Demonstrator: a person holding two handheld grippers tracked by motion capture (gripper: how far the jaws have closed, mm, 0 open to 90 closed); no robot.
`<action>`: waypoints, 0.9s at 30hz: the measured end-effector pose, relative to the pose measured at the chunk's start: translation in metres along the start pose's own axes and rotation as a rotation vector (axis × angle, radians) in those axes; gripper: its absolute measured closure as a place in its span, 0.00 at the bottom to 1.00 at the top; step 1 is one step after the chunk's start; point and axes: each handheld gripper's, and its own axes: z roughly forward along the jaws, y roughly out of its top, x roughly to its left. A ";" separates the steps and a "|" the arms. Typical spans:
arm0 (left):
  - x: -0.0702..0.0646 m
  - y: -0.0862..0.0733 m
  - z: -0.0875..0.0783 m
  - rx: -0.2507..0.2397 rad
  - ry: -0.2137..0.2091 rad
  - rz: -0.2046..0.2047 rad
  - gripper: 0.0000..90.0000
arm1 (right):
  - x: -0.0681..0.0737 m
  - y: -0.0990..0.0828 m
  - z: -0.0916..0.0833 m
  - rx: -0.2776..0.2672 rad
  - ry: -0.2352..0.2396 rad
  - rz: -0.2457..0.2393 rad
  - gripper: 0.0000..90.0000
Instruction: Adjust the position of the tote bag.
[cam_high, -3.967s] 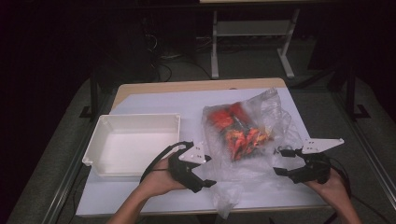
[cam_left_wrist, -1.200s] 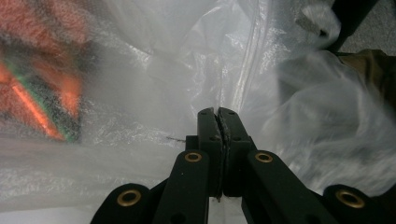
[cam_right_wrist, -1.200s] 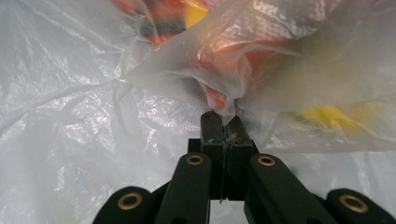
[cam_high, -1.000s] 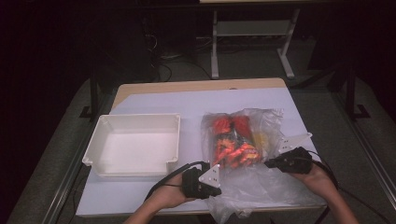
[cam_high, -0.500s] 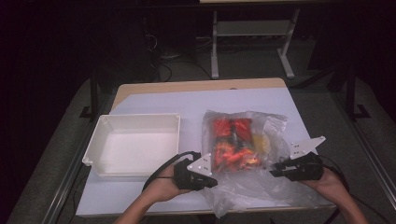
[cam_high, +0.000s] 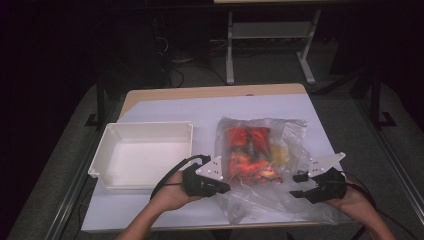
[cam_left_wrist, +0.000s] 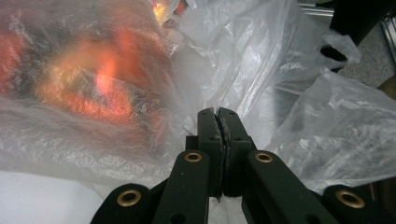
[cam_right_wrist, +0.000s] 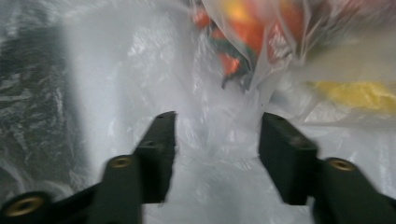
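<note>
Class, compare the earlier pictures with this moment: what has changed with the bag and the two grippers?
The right gripper has let go of the plastic bag; its jaws have just been opening. The left gripper stays clamped on the bag's edge. The white tray has not moved.

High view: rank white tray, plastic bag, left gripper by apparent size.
1. plastic bag and white tray: similar spread; the clear film's edges are hard to trace, so unranked.
2. left gripper, shut on the bag film: clearly smallest, though it sits nearer the camera.
</note>
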 end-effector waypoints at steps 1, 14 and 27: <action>0.000 0.000 0.000 0.000 -0.001 0.000 0.99 | 0.000 -0.001 0.002 0.005 -0.005 0.010 0.66; 0.003 -0.003 -0.007 -0.019 0.017 -0.016 0.99 | 0.000 0.007 -0.011 -0.003 -0.036 -0.028 1.00; 0.014 -0.004 -0.015 -0.055 0.029 -0.044 0.99 | -0.015 0.026 -0.039 -0.065 -0.081 -0.043 1.00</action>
